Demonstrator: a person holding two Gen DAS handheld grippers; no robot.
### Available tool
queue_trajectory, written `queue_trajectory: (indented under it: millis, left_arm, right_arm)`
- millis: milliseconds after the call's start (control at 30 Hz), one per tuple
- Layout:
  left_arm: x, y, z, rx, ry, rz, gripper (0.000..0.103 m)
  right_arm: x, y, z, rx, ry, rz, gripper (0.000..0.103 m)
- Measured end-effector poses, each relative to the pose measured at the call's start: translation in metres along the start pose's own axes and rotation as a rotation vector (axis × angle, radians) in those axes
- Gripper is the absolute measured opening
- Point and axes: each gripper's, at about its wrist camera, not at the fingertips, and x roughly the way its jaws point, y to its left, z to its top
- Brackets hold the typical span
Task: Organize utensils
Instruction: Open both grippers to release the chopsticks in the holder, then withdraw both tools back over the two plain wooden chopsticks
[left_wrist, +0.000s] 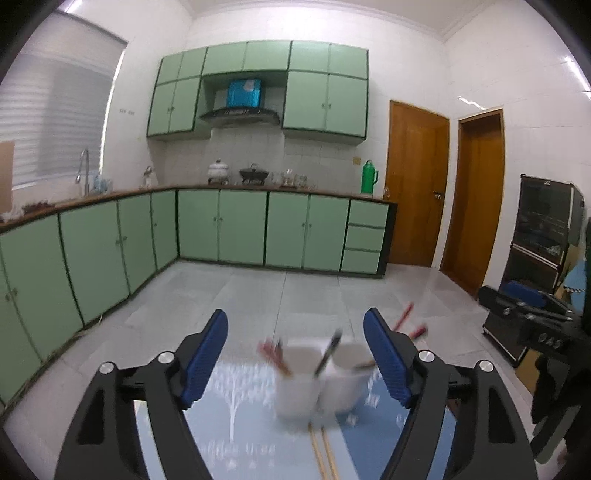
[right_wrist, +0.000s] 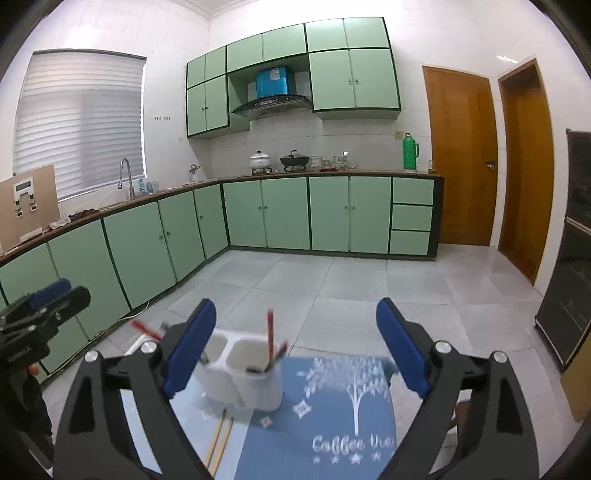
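Plainly, the white holder (right_wrist: 243, 373), a smooth twin-cup caddy, stands on the blue mat (right_wrist: 332, 417) so its mouths face up for loading; red-tipped chopsticks (right_wrist: 270, 338) already lean inside. Two bare wooden chopsticks (right_wrist: 219, 439) lie flat just before it on the glossy bench (right_wrist: 147, 417). Left gripper (left_wrist: 295, 354) and right gripper (right_wrist: 295, 347) both hover with fingers wide, holding nothing.

Black gripper (left_wrist: 295, 363), blue-padded jaws, silver screws
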Motion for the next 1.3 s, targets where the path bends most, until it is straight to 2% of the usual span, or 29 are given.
queue_trajectory:
  millis: [133,300,400,567,767,900,1067,1300]
  left_arm:
    - [-0.014,0.009,-0.046,-0.032,0.084,0.023,0.075]
    - [-0.016,0.016,-0.108,-0.017,0.219,0.07,0.075]
    - [-0.013,0.02,-0.14,-0.005,0.272,0.105,0.075]
    - [-0.006,0.03,-0.178,-0.033,0.326,0.115,0.075]
    - [-0.004,0.035,-0.201,-0.032,0.375,0.123,0.075]
    - [-0.006,0.045,-0.21,-0.048,0.391,0.131,0.075]
    - [-0.007,0.054,-0.216,-0.075,0.408,0.135,0.075]
    - [-0.006,0.061,-0.218,-0.089,0.426,0.148,0.075]
  right_arm:
    - [-0.023,0.003,-0.039,0.039,0.032,0.01,0.088]
    - [-0.038,0.017,-0.094,0.072,0.101,0.004,0.088]
    - [-0.035,0.025,-0.124,0.099,0.165,0.017,0.088]
    - [-0.022,0.047,-0.17,0.106,0.246,0.008,0.088]
    - [-0.011,0.065,-0.21,0.101,0.33,0.018,0.088]
    - [-0.007,0.071,-0.223,0.095,0.367,0.019,0.087]
    - [-0.005,0.081,-0.235,0.072,0.423,0.028,0.079]
    - [-0.01,0.101,-0.247,0.04,0.474,0.084,0.068]
